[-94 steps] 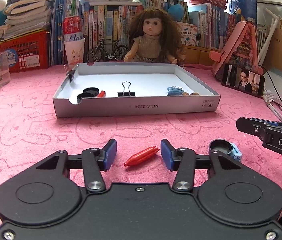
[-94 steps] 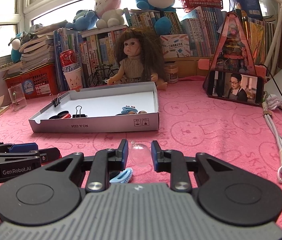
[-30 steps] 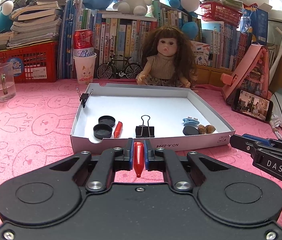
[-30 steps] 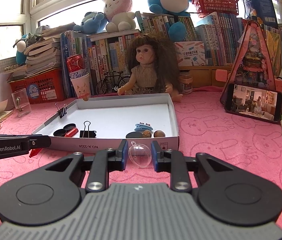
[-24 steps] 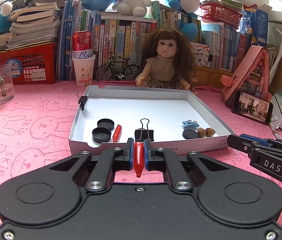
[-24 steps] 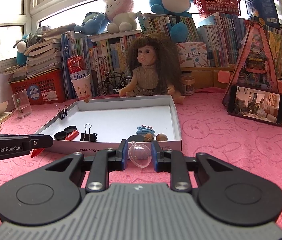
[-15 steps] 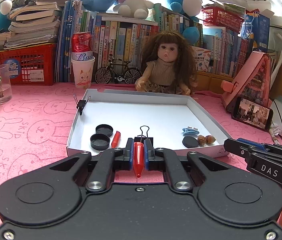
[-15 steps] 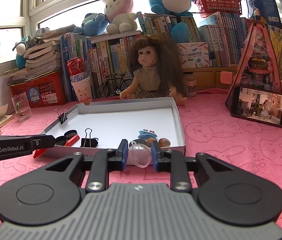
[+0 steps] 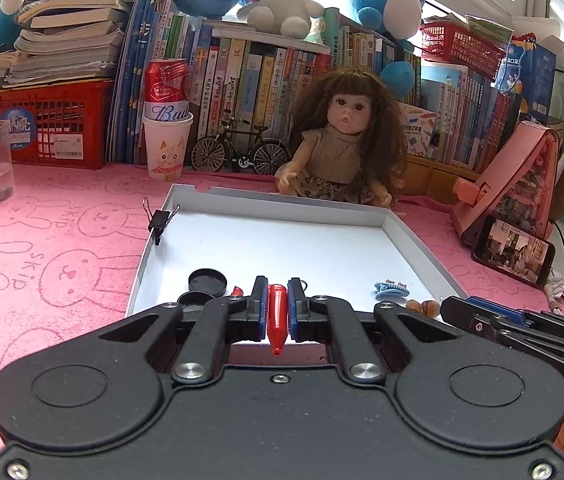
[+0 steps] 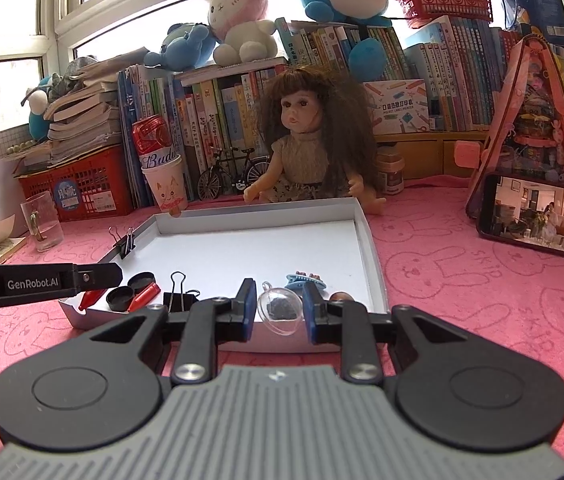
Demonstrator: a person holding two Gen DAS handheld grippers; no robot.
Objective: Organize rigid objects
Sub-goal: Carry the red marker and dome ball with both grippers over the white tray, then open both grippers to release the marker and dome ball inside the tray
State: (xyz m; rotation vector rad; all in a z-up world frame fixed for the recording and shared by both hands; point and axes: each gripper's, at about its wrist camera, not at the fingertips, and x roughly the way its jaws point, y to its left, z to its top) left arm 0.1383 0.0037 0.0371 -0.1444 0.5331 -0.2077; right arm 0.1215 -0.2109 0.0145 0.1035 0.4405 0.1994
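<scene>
Two loads in my grippers. Left gripper [image 9: 273, 309] clamps red cone piece [image 9: 276, 314], long axis along fingers, tip toward camera; right gripper [image 10: 278, 309] pinches clear capsule [image 10: 280, 309]. Both hover at near wall of white box tray [image 10: 372, 256], open floor straight ahead. Left sits nearer caps [image 9: 207, 282] and loose red piece [image 9: 237, 291]; binder clip [image 10: 180, 296] between (crowded front row). Blue hair clip [image 9: 391, 291], nuts [image 9: 422, 306] crowd right side; I judge drop must clear them.

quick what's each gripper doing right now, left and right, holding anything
Left gripper: closed on the red cone-shaped piece, at the white tray.
Right gripper: closed on the clear plastic capsule.
</scene>
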